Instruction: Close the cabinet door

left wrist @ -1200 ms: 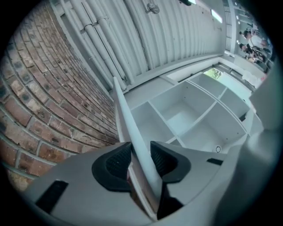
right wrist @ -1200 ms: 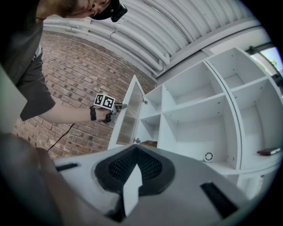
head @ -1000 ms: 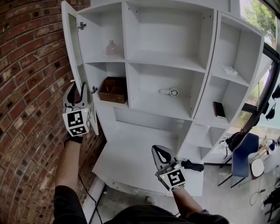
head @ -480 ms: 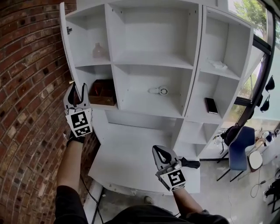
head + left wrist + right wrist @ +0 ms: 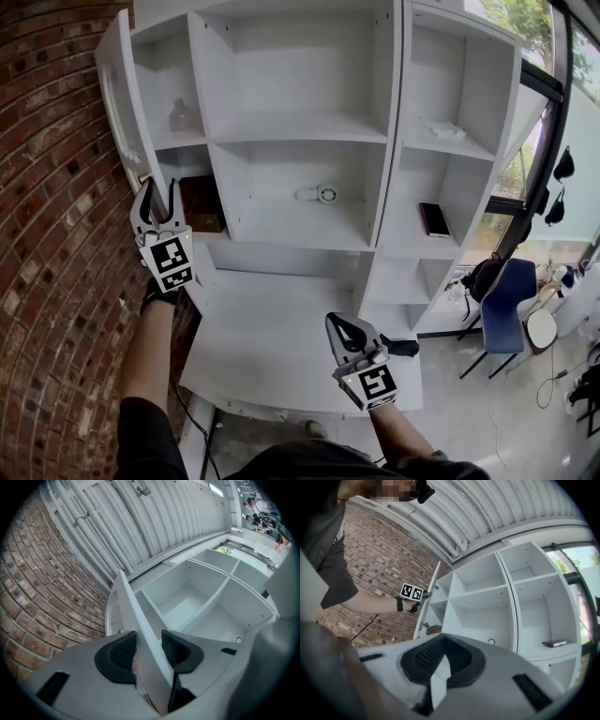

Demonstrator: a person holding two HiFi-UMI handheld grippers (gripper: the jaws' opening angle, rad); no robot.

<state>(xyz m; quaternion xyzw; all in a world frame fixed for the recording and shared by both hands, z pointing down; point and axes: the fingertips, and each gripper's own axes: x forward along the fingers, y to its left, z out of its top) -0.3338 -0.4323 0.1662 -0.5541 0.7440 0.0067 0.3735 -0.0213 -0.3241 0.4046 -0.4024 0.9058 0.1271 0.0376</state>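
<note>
White shelving unit point(image 5: 375, 141), far; cabinet door point(image 5: 117, 103) at its left end by brick wall point(image 5: 56, 187), open, swung slightly inward over the last second; left gripper point(image 5: 157, 192) clasping door's free edge, jaws just easing wider; right gripper point(image 5: 337, 323) near, clenched, empty; closing judged barely begun.

The cabinet door point(image 5: 114, 103), white and panelled, is recorded open at the upper left of the head view. It is swung outward, seen nearly edge-on, and hinged to the left side of the white cabinet point(image 5: 200, 112).
</note>
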